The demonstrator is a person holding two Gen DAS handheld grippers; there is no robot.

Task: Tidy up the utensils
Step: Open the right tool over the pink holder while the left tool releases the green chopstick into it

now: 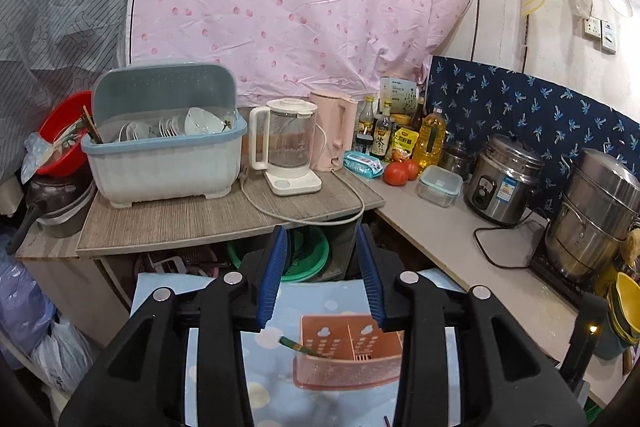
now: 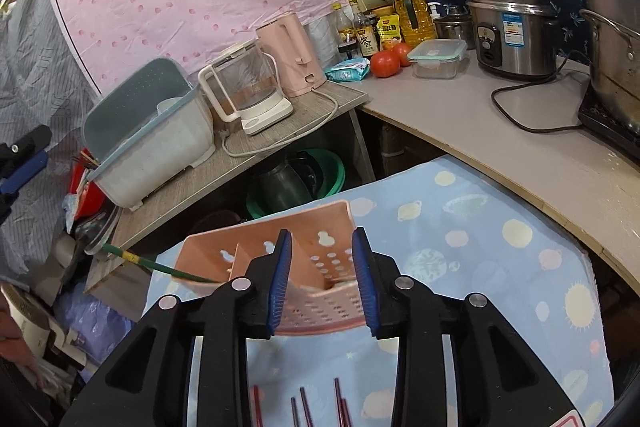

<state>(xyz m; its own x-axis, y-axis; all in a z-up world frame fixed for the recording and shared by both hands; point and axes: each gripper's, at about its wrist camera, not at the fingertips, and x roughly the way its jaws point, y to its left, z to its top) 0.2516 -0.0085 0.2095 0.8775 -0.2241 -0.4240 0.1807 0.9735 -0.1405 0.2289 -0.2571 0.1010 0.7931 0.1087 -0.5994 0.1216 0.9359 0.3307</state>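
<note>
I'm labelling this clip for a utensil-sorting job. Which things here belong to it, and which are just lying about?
Job: pink utensil holder; green-handled utensil in it; dark red chopsticks on the cloth.
Lying about: dish rack; glass kettle; tomatoes; rice cooker.

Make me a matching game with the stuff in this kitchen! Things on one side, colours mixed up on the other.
Things:
1. utensil holder
2. tomatoes
3. oil bottle
4. rice cooker

Colours:
A. silver
B. yellow
C. pink
D. red

Pairs: 1-C, 2-D, 3-B, 4-A
</note>
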